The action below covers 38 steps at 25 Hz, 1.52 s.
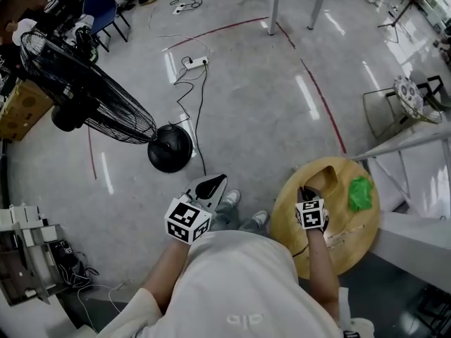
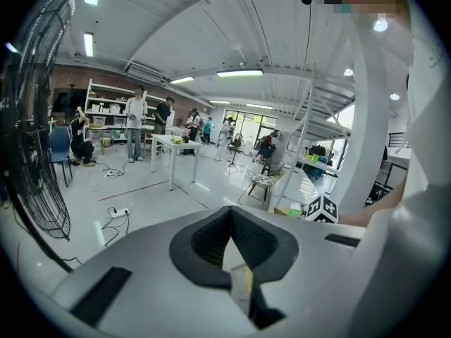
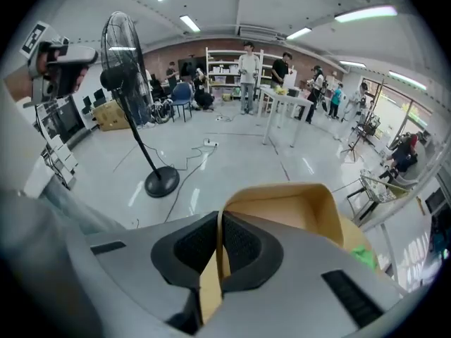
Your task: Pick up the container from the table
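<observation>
The container point(image 1: 323, 178) is a tan open-topped paper box above the far left part of a round wooden table point(image 1: 352, 248). My right gripper point(image 1: 304, 191) is shut on its near wall. The right gripper view shows the two dark pads of the right gripper point(image 3: 220, 220) pinching that thin wall, with the container's hollow point(image 3: 296, 213) beyond them. My left gripper point(image 1: 210, 186) hangs over the floor left of the table, away from the container. In the left gripper view the left gripper point(image 2: 230, 215) has its pads together and nothing between them.
A crumpled green thing point(image 1: 360, 193) lies on the table to the right of the container. A black standing fan point(image 1: 84, 83) with a round base point(image 1: 170, 148) stands on the floor to the left, and cables run to a power strip point(image 1: 196, 62). A white ledge point(image 1: 416, 238) borders the table's right side.
</observation>
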### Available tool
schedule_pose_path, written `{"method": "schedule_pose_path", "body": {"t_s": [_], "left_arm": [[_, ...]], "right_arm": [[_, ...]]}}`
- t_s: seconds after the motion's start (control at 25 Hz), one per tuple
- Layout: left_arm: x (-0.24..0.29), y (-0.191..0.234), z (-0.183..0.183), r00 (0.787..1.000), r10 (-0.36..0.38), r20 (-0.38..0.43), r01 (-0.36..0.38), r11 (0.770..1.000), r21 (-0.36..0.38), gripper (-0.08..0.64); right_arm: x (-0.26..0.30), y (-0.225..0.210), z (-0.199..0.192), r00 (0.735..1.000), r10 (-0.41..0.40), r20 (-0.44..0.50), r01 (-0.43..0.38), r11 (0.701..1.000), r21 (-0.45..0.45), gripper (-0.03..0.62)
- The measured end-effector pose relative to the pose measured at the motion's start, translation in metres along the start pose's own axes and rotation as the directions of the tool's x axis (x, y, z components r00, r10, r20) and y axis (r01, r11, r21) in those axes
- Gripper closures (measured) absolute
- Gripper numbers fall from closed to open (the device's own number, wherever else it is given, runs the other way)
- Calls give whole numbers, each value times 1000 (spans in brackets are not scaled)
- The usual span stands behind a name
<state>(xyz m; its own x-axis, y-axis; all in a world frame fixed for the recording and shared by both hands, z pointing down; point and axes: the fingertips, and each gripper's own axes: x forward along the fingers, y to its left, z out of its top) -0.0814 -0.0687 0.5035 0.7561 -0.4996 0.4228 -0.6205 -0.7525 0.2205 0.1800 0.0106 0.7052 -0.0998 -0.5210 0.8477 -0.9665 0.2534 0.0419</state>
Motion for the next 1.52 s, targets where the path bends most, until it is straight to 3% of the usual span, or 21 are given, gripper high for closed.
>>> {"method": "schedule_pose_path", "body": {"t_s": [0.36,0.84,1.12,1.52], "left_arm": [[-11,26,28,996,20,88,-20,1000,3,545],[-43,56,69,979,60,197,-64,998,14,545],[-65,67,78,970,63,233,-68,998,16,545],[-78,66,85,964,36,264,-45,999,28,545]], "right_arm": [[-45,31,115,973,49,226,-36,997,-62,558],[-124,78,235,861,139,489,-67,985,-162,558],[-155,114,266,784,200,588,-99,975,-199,558],[-176,148,272,701,280,656,-156,958,-241,558]]}}
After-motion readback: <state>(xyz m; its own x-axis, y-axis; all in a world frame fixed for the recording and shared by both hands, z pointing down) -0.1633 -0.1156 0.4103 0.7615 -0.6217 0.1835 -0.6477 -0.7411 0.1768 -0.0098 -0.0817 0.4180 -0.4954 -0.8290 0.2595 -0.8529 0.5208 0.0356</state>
